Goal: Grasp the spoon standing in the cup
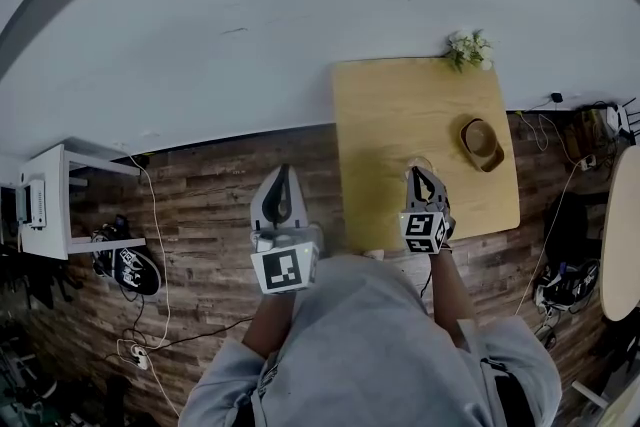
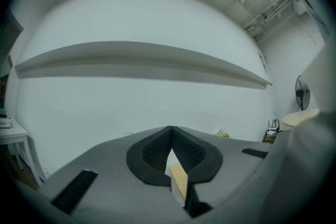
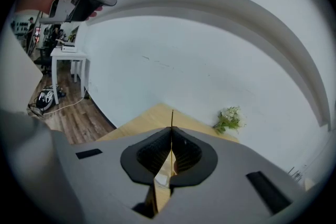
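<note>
Right gripper [image 3: 171, 132]: jaws closed on thin upright spoon handle [image 3: 172, 117], over cup [image 1: 420, 161] on wooden table [image 1: 390, 105]
Left gripper [image 2: 171, 132]: jaws together, empty, off the table
Handling: lift straight up, grip firm, cup likely to tip otherwise

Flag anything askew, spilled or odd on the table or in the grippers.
Nothing stands out. The table shows no spill, with the plant at its far corner and the wooden bowl upright. The right gripper is shut on the spoon, gripping its thin handle; the left gripper is shut on nothing, off the table's side.
</note>
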The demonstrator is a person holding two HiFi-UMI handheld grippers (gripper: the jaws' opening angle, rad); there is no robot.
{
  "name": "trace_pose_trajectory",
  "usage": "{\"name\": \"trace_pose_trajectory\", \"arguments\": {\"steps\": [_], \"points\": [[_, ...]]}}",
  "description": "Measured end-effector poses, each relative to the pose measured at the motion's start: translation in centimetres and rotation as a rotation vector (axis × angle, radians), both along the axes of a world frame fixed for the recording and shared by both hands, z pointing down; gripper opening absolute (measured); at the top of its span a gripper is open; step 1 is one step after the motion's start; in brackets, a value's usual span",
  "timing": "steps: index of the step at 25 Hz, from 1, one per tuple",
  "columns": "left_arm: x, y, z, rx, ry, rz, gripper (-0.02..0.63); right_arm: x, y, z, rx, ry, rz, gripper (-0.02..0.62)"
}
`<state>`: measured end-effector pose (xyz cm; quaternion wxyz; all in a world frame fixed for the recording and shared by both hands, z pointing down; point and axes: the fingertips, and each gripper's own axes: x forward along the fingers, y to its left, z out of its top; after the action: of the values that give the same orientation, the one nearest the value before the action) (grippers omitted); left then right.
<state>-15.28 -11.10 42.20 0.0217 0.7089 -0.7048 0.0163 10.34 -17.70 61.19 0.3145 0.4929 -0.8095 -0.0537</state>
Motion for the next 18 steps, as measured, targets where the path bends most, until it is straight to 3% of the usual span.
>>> {"name": "trace_pose_trajectory", "arguments": {"steps": [5,18], "points": [[0.6,-0.2,-0.1,0.011,-0.002,0.037,0.002,0.9,0.1,-1.9,0.013,-0.122,0.067,0.003],[2.8,-1.4,-0.7,0.031,0.014,0.146,0.002,2.0,1.1,-8.2,0.104,-0.264,0.153,0.003]]}}
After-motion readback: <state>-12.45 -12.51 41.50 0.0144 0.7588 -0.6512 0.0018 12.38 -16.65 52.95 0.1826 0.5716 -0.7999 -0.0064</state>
